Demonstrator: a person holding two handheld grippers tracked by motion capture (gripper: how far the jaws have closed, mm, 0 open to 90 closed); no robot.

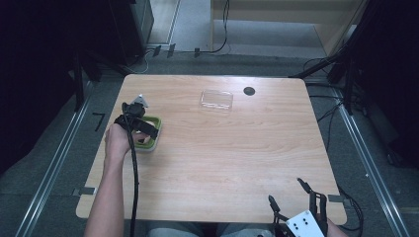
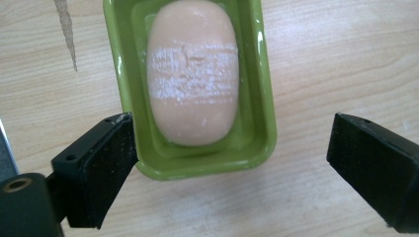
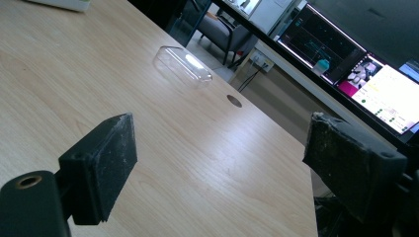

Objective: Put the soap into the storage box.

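A peach-coloured bar of soap (image 2: pixel 192 74), with a pale scuffed band across it, lies in a green soap dish (image 2: pixel 262 98). The dish (image 1: pixel 148 146) sits at the left side of the wooden table (image 1: pixel 222 158). My left gripper (image 2: pixel 230 168) hangs just above the dish's near end, jaws wide apart, touching neither soap nor dish. In the high view the left gripper (image 1: pixel 146 134) covers much of the dish. My right gripper (image 1: pixel 285 190) rests open at the table's near right edge; in its own view the right gripper (image 3: pixel 217 163) has nothing between its pads.
A clear plastic lid (image 1: pixel 216 100) lies at the far middle of the table, and the lid (image 3: pixel 183 61) is some way ahead of the right gripper. A round cable hole (image 1: pixel 249 91) is beside it. Monitors (image 3: pixel 375 74) stand beyond the table edge.
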